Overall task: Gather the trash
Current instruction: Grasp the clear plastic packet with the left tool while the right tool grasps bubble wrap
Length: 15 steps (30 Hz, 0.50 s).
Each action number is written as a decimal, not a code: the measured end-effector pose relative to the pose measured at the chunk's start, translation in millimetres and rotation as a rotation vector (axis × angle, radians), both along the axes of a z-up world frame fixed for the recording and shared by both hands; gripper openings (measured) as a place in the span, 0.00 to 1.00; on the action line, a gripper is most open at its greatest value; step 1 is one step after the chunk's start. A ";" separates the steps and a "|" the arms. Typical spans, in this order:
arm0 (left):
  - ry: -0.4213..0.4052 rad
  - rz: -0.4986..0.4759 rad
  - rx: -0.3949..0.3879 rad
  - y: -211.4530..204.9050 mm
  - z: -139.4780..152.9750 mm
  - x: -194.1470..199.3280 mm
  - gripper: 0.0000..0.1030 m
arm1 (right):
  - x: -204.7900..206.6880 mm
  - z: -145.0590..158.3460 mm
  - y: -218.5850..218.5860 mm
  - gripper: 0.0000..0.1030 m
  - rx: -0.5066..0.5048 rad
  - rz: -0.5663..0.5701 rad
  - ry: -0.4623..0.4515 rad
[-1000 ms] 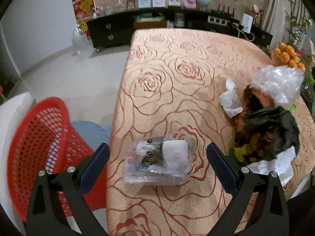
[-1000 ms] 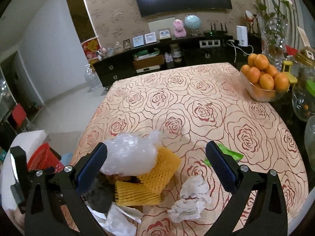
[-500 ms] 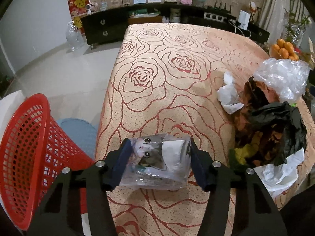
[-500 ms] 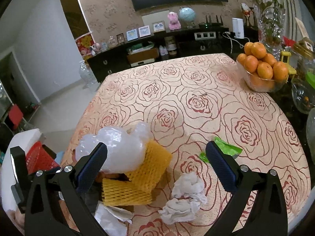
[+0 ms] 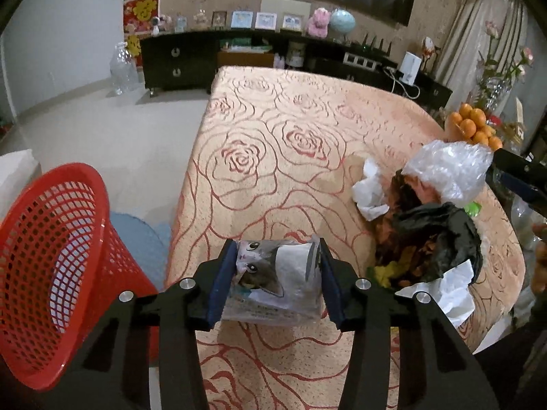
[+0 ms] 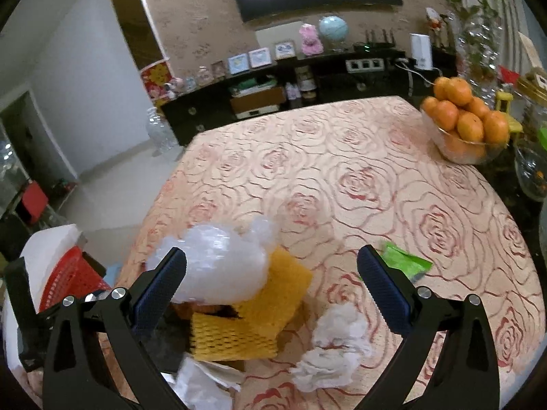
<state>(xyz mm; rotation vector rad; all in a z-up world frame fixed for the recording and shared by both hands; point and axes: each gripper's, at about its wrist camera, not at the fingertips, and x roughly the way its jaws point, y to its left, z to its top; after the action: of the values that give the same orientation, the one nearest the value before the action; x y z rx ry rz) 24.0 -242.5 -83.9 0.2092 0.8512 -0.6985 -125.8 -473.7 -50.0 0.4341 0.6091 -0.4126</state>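
Note:
A soft plastic tissue pack (image 5: 283,283) printed with a cat sits between the blue pads of my left gripper (image 5: 276,249). Its jaws are closing and both pads press on the pack's sides, near the table's front left edge. To the left, on the floor, stands a red mesh basket (image 5: 51,259). My right gripper (image 6: 271,253) hangs open over the trash pile with nothing between its fingers. In that pile lie a clear plastic bag (image 6: 218,266), yellow foam netting (image 6: 259,317), a crumpled tissue (image 6: 335,341) and a green wrapper (image 6: 403,263). A black bag (image 5: 441,232) lies there too.
The table wears a peach cloth with red roses (image 5: 290,136). A glass bowl of oranges (image 6: 465,126) and other glassware (image 6: 533,171) stand at the far right. A dark sideboard (image 5: 239,58) runs along the back wall. A blue mat (image 5: 143,242) lies beside the basket.
The left jaws came in from wide open until they pinched the tissue pack, and the left view tipped up a little. The right gripper stayed open and hardly moved.

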 end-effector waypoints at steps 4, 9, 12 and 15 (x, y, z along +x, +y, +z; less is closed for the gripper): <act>-0.037 -0.003 0.005 0.1 5.2 -5.4 0.43 | 15.6 3.0 13.1 0.94 -0.009 0.057 -0.011; -0.055 -0.004 0.004 3.0 7.5 -6.8 0.43 | 35.2 -1.5 21.8 0.94 -0.005 0.098 0.002; -0.055 -0.002 -0.003 4.6 8.7 -6.5 0.43 | 47.5 -10.7 21.2 0.94 0.004 0.100 0.030; -0.057 -0.003 -0.007 6.1 9.8 -7.3 0.43 | 52.6 -19.6 19.6 0.94 0.015 0.096 0.064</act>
<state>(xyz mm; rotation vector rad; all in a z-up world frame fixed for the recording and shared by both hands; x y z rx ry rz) 16.7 -236.3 -74.1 0.2230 0.7944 -0.6955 -73.2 -454.2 -69.6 0.4050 0.6932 -0.3312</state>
